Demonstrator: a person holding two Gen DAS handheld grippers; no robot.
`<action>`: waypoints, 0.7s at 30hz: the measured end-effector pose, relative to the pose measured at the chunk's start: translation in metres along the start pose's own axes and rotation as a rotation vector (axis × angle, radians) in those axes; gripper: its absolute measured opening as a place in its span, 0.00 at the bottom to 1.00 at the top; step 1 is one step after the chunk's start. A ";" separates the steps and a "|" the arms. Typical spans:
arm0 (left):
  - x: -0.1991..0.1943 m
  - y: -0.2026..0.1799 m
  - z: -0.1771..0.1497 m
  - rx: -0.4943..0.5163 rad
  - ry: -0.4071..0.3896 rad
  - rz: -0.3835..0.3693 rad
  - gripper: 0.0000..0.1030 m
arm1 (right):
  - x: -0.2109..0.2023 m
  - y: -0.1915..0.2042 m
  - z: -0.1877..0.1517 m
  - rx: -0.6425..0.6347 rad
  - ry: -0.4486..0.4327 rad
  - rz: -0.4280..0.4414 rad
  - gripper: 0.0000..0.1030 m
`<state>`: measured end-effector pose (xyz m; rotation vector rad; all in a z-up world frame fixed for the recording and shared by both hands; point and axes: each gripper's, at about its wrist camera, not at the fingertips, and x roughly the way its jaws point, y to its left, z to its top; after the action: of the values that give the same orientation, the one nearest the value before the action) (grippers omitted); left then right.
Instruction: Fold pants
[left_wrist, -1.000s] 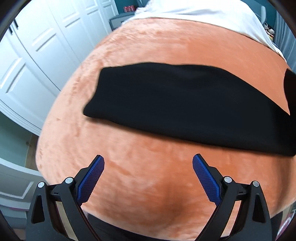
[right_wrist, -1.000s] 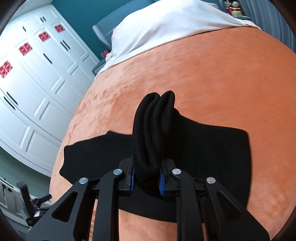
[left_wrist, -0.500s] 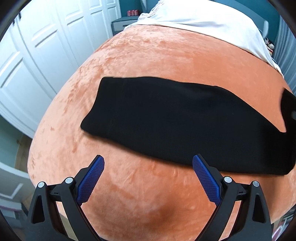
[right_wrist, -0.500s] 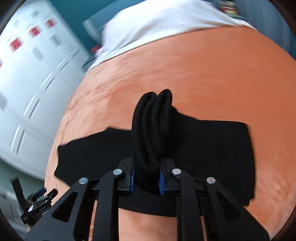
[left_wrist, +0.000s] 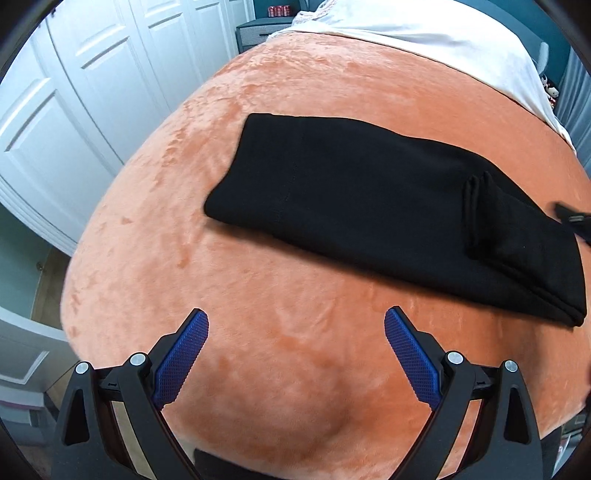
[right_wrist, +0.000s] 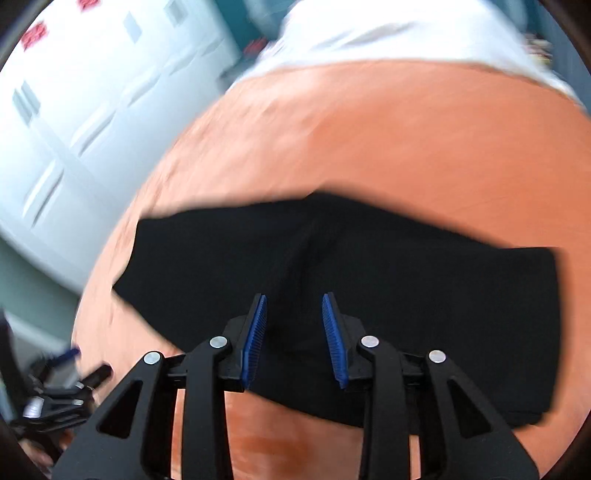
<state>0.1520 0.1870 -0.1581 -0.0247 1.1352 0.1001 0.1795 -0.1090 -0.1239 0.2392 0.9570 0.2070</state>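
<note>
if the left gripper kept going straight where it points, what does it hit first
Probably the bare orange blanket: the left gripper is open with only that ahead; the black pants lie farther up. Depth is unclear.

Black pants (left_wrist: 369, 206) are laid flat across an orange blanket (left_wrist: 280, 314), one end doubled back on top. The left gripper (left_wrist: 295, 332) is held wide open, near them, above bare blanket.
</note>
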 end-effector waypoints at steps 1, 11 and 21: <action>0.001 -0.005 0.002 0.003 0.000 -0.011 0.92 | -0.017 -0.018 0.003 0.031 -0.035 -0.046 0.30; -0.010 -0.053 0.015 0.021 -0.009 -0.052 0.92 | 0.024 -0.031 0.017 0.103 0.014 0.013 0.29; -0.011 -0.061 0.032 0.059 -0.027 0.004 0.92 | 0.091 0.034 0.015 -0.023 0.147 0.103 0.28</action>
<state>0.1822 0.1277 -0.1360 0.0317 1.1106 0.0703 0.2404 -0.0525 -0.1765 0.2544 1.0884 0.3335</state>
